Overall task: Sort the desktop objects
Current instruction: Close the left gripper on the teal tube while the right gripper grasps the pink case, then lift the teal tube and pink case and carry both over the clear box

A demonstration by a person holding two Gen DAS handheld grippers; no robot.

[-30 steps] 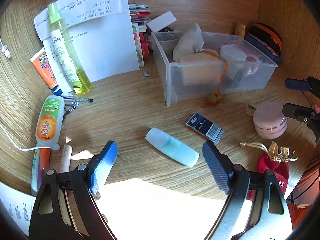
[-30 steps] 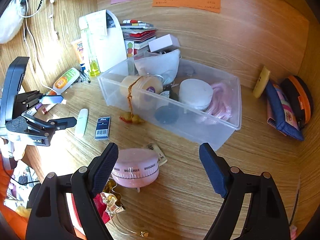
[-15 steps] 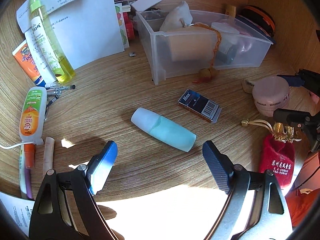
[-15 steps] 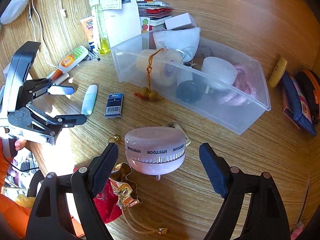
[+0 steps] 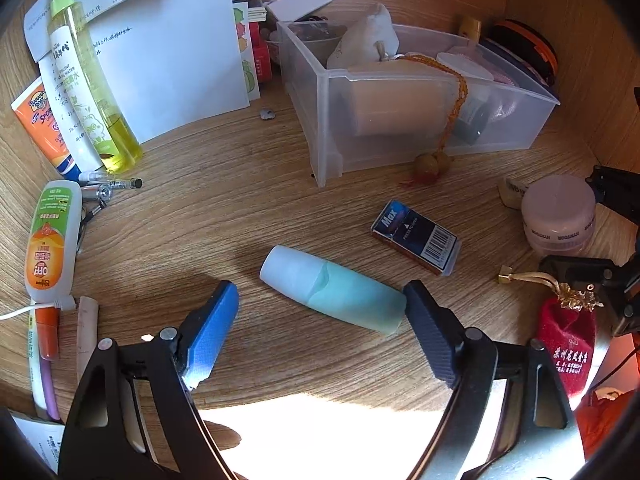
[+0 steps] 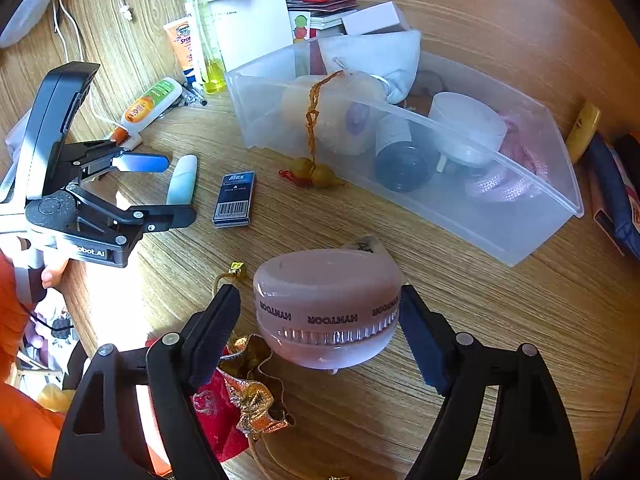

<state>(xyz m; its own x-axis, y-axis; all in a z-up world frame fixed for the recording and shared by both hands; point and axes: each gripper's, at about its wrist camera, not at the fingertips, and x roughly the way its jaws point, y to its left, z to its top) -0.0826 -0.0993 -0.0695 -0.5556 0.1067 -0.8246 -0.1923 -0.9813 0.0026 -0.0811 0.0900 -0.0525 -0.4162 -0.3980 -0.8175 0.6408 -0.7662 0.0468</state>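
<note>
A pale teal tube [image 5: 332, 292] lies on the wooden desk between the fingers of my left gripper [image 5: 320, 296]. Its jaws are closing; the right pad is at the tube's end and the left pad stands apart. In the right wrist view, my left gripper [image 6: 178, 188] straddles the tube [image 6: 182, 180]. A round pink jar [image 6: 326, 312] sits between the fingers of my right gripper [image 6: 318, 296]. Those jaws are closing too, with a small gap left at the left pad. The left wrist view shows my right gripper [image 5: 568, 224] around the jar [image 5: 558, 212]. The clear plastic bin [image 6: 520, 232] behind holds several items.
A dark blue Max box [image 5: 416, 236] lies between tube and jar. A red pouch [image 6: 216, 412] with gold trim lies under my right gripper's left finger. Bottles, tubes and pens [image 5: 80, 120] crowd the left; beads [image 6: 312, 176] hang from the bin; pencil cases [image 6: 616, 200] lie right.
Both grippers have sunk toward the desk and tipped down. The tube now lies between the left fingers and the jar between the right ones. Both pairs of jaws have narrowed a little.
</note>
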